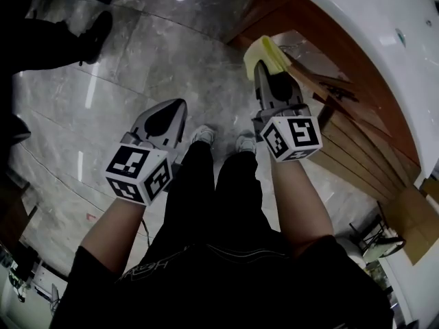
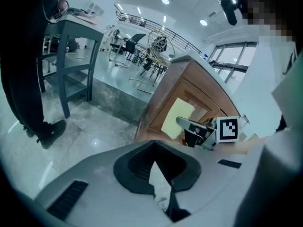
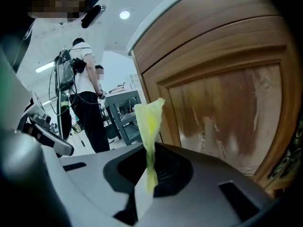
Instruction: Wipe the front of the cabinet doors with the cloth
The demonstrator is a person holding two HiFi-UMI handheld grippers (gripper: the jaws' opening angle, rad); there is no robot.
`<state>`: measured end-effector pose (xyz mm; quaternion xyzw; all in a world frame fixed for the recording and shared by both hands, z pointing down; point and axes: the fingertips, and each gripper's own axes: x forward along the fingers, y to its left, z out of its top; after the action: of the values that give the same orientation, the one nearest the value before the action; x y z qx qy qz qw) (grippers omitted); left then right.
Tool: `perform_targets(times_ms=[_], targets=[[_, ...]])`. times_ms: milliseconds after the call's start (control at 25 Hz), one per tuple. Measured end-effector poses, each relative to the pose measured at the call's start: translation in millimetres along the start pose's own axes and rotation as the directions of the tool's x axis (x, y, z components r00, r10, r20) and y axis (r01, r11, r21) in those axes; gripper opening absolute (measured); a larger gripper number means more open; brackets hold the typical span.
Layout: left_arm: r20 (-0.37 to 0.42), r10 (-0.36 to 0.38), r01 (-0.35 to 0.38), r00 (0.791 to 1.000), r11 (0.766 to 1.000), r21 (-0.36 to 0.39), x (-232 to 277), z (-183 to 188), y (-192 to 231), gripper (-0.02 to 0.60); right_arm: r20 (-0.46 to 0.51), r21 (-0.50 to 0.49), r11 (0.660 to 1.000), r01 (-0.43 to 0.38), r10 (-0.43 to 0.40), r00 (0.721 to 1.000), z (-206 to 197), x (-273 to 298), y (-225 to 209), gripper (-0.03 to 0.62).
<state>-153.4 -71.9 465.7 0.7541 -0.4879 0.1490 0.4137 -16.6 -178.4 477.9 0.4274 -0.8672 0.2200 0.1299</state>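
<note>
The right gripper [image 1: 263, 74] has its jaws pinched tight on a yellow cloth [image 1: 265, 52]. In the right gripper view the cloth [image 3: 150, 122] stands up out of the closed jaws as a thin folded edge. Just right of it is the brown wooden cabinet door [image 3: 227, 112], filling the right half of the frame, its panel streaked and smeared. From the left gripper view the cloth [image 2: 177, 118] hangs flat in front of the door [image 2: 199, 103], right of center. I can't tell whether it actually touches the wood.

The left gripper [image 1: 173, 112] sits left of center in the head view, well apart from the cabinet, over the grey marble floor [image 1: 137, 60]. Its jaws are closed together with nothing between them [image 2: 158, 186].

The white countertop [image 1: 370, 33] curves across the upper right corner of the head view, above the doors. The holder's shoes [image 1: 203, 134] show between the two grippers. Another person in dark trousers [image 3: 90, 112] stands by a grey table [image 3: 120, 110] at the left of the right gripper view.
</note>
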Motion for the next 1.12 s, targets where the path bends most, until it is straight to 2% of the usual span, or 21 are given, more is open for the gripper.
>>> perform_targets(times_ms=[480,760,1120], targets=[[0.017,0.046,-0.045,0.999,0.997,-0.064,-11,-15,19,0.006,-0.005,-0.01,1.0,0.0,0.0,1.0,3,40,-5,0.041],[0.006,0.04,-0.039,0.999,0.998,-0.055,-7,-17,20,0.006,0.003,-0.006,1.0,0.025,-0.025,1.0,2,43,-13,0.041],[-0.039,-0.004,0.003,0.999,1.0,-0.022,7,-20,7,0.006,0.016,0.028,0.996,0.086,-0.087,0.996,-1,26,-34,0.041]])
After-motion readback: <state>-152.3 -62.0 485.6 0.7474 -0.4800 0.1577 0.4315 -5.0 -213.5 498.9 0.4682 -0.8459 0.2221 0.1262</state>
